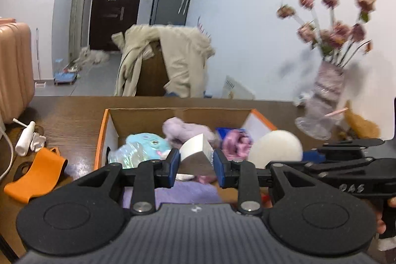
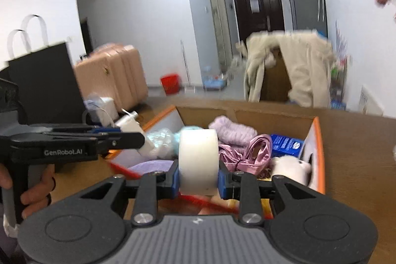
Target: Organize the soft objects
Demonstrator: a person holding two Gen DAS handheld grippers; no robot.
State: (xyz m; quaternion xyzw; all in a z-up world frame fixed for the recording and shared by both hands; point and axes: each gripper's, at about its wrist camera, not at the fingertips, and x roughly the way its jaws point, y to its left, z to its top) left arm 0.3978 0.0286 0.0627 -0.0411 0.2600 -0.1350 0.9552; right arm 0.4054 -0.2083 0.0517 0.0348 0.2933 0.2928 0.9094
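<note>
Matt brown corrugated cardboard box [image 2: 272,115] with glossy orange outer faces on a grained dark wood table [image 1: 74,115], shiny pink satin scrunchie [image 2: 250,152] and fuzzy lilac knit cloth [image 2: 232,131] inside, matt black plastic gripper arms at bottom.

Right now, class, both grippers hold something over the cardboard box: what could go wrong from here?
1. The white round sponge is squeezed between the right gripper jaws; it may spring out.
2. The left gripper grips a white packet near the glass vase; swinging right could topple it.
</note>
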